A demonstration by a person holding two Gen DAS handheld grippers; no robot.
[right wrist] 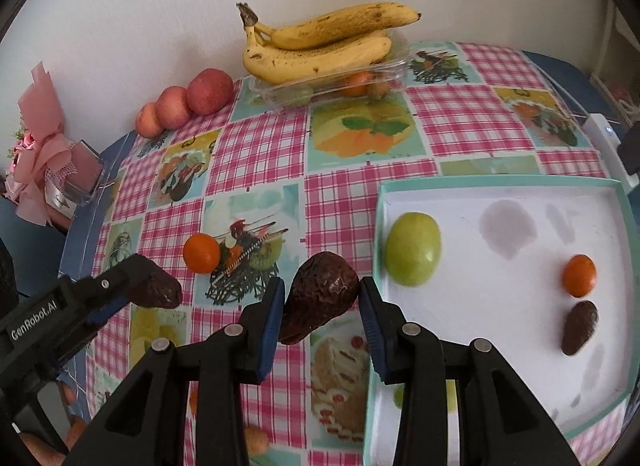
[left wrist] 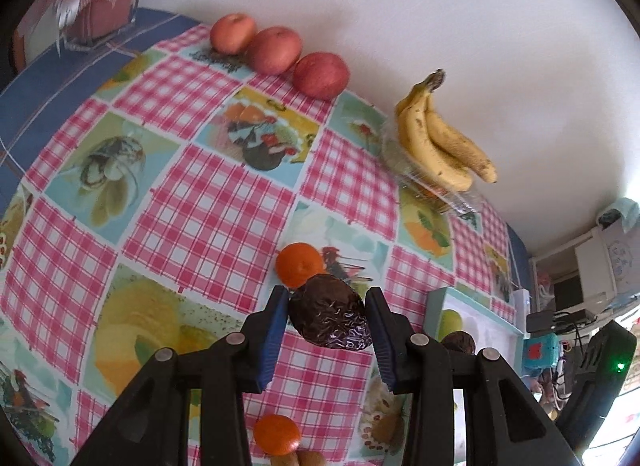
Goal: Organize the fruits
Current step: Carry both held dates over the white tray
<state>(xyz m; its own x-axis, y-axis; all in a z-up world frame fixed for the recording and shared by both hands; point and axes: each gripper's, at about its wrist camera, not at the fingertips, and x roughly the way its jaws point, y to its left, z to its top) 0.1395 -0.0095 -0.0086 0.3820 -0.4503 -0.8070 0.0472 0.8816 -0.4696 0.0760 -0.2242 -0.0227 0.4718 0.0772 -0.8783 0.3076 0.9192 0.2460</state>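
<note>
Checked tablecloth (right wrist: 260,153): apples (right wrist: 210,91), bananas (right wrist: 320,53) line the wall.

Three red apples (right wrist: 188,99) sit in a row. Three bananas (right wrist: 320,41) form one bunch. Three dark wrinkled fruits show: one (right wrist: 320,298), a second (right wrist: 158,290), a third (right wrist: 580,328). One green fruit (right wrist: 414,250). Two small oranges lie clear: one (right wrist: 202,253), another (right wrist: 579,276). One tray (right wrist: 500,181).

Your left gripper (right wrist: 132,290) hides most of its dark wrinkled fruit (right wrist: 160,292). Bananas (right wrist: 320,45) cover the clear tray's (right wrist: 332,85) contents. An orange carrot (right wrist: 256,440) is partly hidden below.
</note>
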